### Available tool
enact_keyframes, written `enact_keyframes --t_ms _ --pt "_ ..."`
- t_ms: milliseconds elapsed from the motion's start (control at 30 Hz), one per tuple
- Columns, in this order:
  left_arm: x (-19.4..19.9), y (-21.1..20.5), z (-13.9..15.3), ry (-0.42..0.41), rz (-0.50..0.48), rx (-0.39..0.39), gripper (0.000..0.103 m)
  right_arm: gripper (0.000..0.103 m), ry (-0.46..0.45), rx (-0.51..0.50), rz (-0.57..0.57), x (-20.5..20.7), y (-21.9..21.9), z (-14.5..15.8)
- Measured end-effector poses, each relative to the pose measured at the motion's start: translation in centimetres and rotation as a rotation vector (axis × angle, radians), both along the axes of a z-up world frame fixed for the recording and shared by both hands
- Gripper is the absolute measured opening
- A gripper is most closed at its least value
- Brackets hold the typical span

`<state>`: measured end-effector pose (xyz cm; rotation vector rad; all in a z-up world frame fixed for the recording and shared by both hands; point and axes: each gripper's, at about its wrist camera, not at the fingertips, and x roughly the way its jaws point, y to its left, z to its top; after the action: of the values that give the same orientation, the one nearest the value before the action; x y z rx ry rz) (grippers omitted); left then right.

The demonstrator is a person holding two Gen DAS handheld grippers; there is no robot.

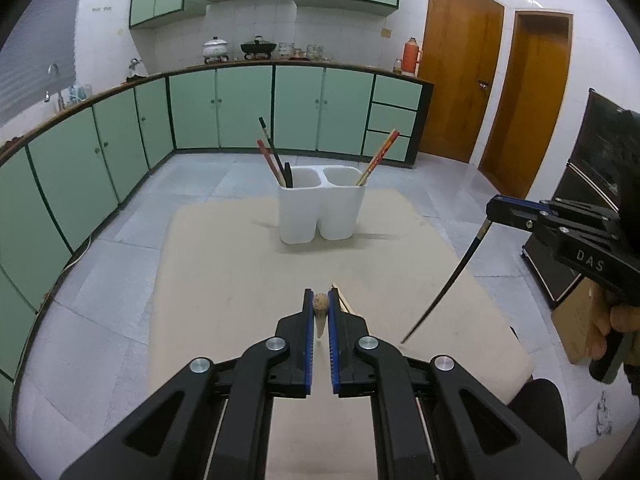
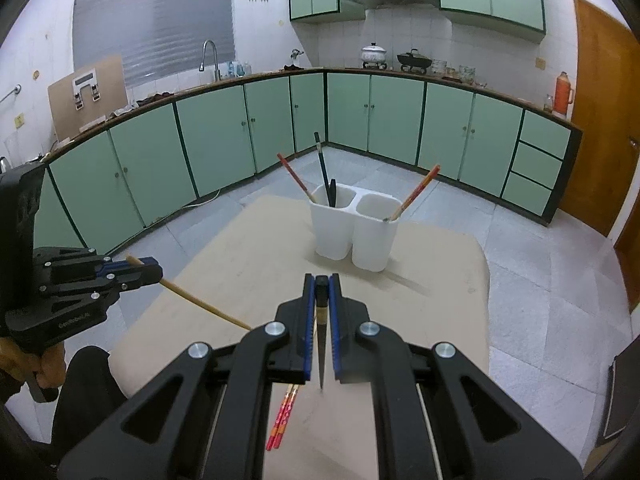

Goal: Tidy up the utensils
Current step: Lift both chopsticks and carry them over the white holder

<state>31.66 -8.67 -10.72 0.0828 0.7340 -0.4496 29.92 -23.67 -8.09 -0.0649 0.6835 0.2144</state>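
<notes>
A white two-compartment holder (image 1: 322, 210) (image 2: 356, 228) stands at the far end of the beige table (image 1: 224, 264). Its left cup holds red and black chopsticks (image 1: 272, 156); its right cup holds red patterned chopsticks (image 1: 380, 156). My left gripper (image 1: 320, 298) (image 2: 158, 271) is shut on a pale bamboo chopstick (image 1: 320, 312) (image 2: 204, 304), lifted above the table. My right gripper (image 2: 321, 284) (image 1: 490, 206) is shut on a black chopstick (image 2: 321, 344) (image 1: 444, 280), whose tip hangs downward. A red patterned pair (image 2: 282, 420) lies on the table beneath the right gripper.
Green floor cabinets (image 1: 244, 108) curve around the grey tiled floor beyond the table. A dark cabinet (image 1: 592, 184) and a cardboard box (image 1: 580, 320) stand to the right, near wooden doors (image 1: 460, 80). A person's dark-clad knee (image 2: 84, 392) is at the table's near edge.
</notes>
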Motion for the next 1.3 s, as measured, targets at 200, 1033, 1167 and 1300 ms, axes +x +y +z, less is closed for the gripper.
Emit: enact_keyframes --t_ms 200,1033,1167,1300 --pt "1.3 -0.2 2.3 0.025 -0.03 -0.003 0.006 0.006 0.007 -0.009 0.003 1.2 -0.2 1.8" --pt "15.8 -4.8 13.2 -0.052 0.004 0.011 0.006 0.006 -0.145 0.007 -0.08 14.0 -2.3 14.4" --pt "19.4 -6.0 11.9 -0.013 0.017 0.015 0.006 0.006 -0.148 -0.001 -0.111 17.4 -2.8 13.2" --pt "22.1 -6.6 9.1 0.027 0.026 0.015 0.006 0.006 -0.118 0.002 -0.149 21.2 -3.7 10.0"
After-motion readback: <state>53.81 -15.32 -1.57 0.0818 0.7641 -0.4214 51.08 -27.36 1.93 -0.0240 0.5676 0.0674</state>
